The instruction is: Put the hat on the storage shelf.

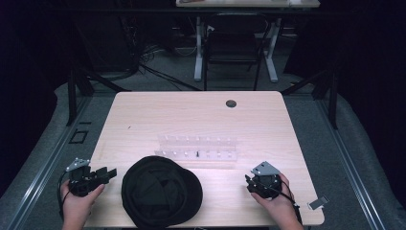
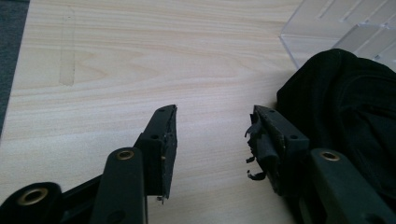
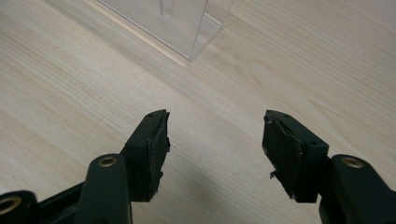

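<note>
both tongs rest low at the near edge of the wooden table [image 1: 143,115], each held in a hand with its jaws spread and nothing between them: the left gripper [image 1: 109,173] sits just left of a black hat [image 1: 160,190], the right gripper [image 1: 250,184] well off to the hat's right. in the left gripper view the hat [image 2: 345,116] lies beside the right jaw. beyond the hat stands a clear plastic rack [image 1: 197,147] with a small dark pin in it; a round dark grommet [image 1: 231,103] sits near the far edge
</note>
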The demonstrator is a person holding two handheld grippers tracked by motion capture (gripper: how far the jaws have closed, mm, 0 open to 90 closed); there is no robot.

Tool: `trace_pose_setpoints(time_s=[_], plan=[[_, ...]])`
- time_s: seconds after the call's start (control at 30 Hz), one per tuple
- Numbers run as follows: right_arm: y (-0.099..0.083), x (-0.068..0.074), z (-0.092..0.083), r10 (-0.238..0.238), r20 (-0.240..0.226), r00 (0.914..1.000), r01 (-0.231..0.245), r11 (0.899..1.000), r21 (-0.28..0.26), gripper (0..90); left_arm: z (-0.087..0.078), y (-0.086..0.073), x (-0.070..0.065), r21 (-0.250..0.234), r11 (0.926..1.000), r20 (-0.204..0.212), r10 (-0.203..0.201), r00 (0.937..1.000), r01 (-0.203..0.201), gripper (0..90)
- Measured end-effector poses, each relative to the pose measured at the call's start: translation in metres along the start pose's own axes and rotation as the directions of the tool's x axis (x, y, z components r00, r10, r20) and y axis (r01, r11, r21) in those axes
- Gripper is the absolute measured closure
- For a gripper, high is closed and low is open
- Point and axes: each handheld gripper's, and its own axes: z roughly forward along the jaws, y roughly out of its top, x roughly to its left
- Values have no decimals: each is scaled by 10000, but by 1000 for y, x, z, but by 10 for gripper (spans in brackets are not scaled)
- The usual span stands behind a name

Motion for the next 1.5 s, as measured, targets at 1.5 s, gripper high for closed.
trace_pose_setpoints(time_s=[1.5], plan=[[-5, -9, 2, 881, -947, 9916, -900, 9958, -165, 389, 3, 21, -32, 3645, 9298, 1299, -1049, 9860, 509, 665]])
